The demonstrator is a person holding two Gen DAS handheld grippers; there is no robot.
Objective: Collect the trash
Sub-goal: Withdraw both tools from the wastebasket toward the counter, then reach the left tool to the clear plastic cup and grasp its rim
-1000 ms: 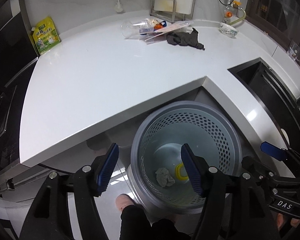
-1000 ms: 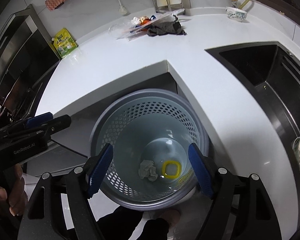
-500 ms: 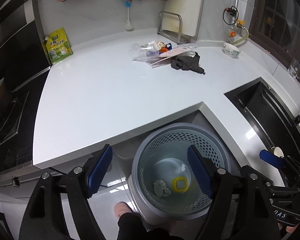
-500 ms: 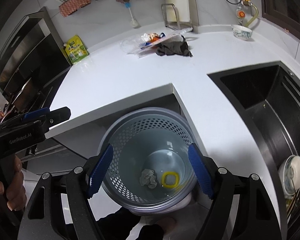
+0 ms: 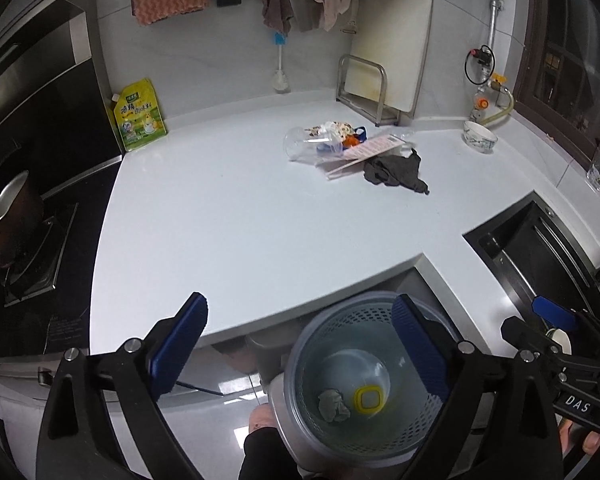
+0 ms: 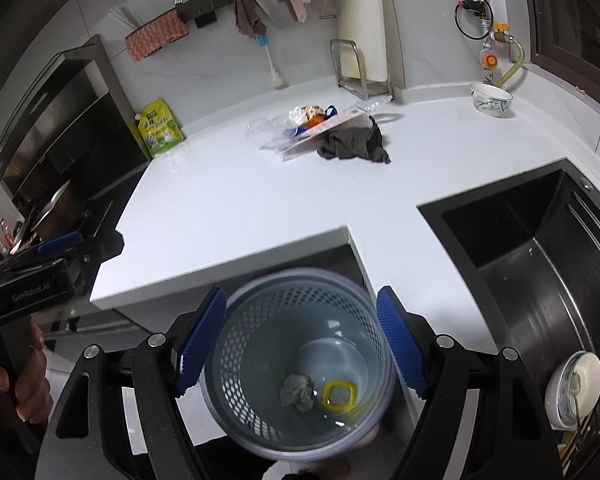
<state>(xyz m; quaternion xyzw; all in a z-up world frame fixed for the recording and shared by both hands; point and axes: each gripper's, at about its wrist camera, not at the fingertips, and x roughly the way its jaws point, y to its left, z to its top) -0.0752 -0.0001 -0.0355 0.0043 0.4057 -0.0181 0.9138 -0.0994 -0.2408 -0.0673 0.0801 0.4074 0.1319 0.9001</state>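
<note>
White L-shaped counter (image 5: 260,220) fills most of both views. Black sink (image 6: 532,248) set in its right side, black stove (image 5: 32,248) off its left edge with a pan on it. Perforated grey bin (image 6: 300,360) on the floor in the counter's inner corner, below the front edge; inside on the bottom a crumpled grey wad (image 6: 298,390) and a yellow ring-shaped lid (image 6: 340,394), side by side.

Remaining trash pile (image 5: 340,146) sits near the back edge of the counter, middle: clear plastic cup (image 5: 300,146) on its side, pink paper strip, bits of orange and blue, all touching or overlapping. Dark rag (image 5: 394,170) just beside the pile, on its right. Yellow-green pouch (image 5: 140,120) leans on the wall at the back left corner. Small bowl (image 5: 479,137) at the back right corner. Cutting board in a metal rack (image 5: 368,92) behind the pile.

Left gripper (image 5: 300,350) over the bin and counter front edge, fingers wide, just been opening, nothing between them. Right gripper (image 6: 302,346) above the bin, fingers wide, empty. Both well apart from the pile.
</note>
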